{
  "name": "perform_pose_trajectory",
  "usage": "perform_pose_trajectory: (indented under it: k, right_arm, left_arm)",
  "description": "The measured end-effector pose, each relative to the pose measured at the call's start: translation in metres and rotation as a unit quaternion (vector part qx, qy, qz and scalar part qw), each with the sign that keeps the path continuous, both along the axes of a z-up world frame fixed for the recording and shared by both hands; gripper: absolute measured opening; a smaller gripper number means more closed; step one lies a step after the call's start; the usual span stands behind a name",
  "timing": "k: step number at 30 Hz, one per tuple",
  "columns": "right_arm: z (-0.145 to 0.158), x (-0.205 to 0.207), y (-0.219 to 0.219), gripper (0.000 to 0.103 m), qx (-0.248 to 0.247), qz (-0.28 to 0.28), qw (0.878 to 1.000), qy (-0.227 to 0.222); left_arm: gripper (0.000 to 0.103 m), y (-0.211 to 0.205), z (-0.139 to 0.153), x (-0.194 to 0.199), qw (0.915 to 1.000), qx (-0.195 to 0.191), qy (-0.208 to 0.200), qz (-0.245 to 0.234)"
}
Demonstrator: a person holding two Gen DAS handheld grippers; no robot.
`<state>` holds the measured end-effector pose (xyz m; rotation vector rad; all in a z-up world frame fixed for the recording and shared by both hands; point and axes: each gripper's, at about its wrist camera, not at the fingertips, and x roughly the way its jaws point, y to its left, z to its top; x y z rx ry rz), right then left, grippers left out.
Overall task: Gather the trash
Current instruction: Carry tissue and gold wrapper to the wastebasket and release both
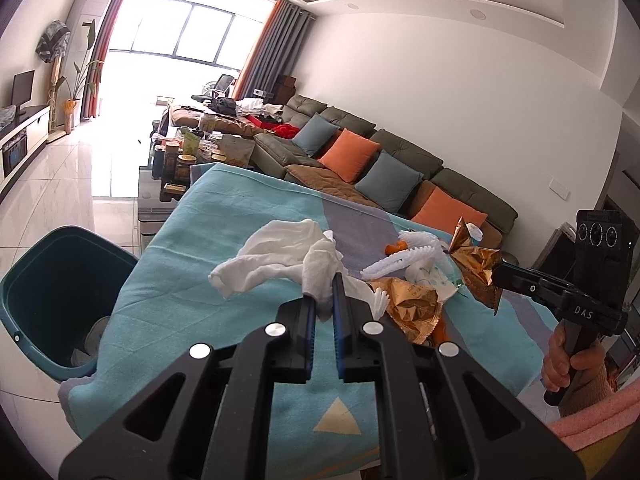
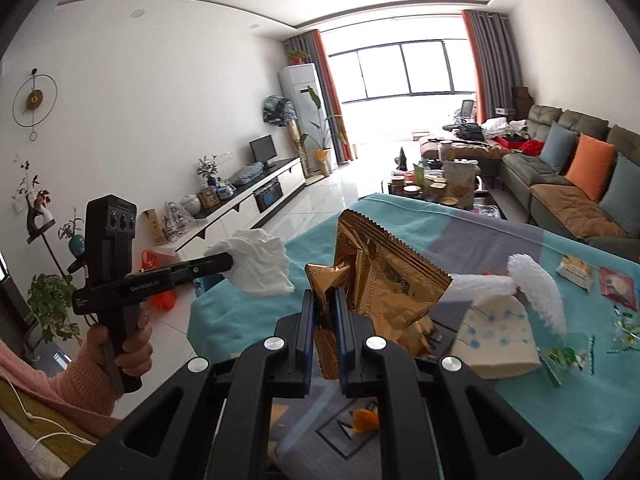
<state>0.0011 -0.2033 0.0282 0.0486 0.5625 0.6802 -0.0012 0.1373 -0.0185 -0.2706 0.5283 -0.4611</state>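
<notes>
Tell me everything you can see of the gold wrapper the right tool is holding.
The gold wrapper is a shiny, crinkled foil snack packet with a zigzag-cut top edge and faint printed lettering. It looks empty and is folded over on itself. The right tool is shut on its lower left corner, holding it lifted above the teal cloth, standing roughly upright. In the left wrist view it hangs from the tool tip, clear of the other litter. A second gold wrapper lies on the cloth.
</notes>
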Motion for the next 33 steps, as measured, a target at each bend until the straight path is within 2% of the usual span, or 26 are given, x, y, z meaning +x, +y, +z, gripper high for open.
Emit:
perform_pose_trajectory:
  k: [15,33]
  right_arm:
    - [-0.01,0.053,0.109,0.008,0.001,0.141,0.99,0.022]
    - [-0.021,0.098,0.204,0.008,-0.003,0.219,0.974,0.057]
  left_arm:
    - [0.008,0.061,0.002,-0.006,0.9957,0.004,0.002,0.092]
    - [0.008,0.129,-0.014,0.009,0.9797,0.019,0.036,0.196]
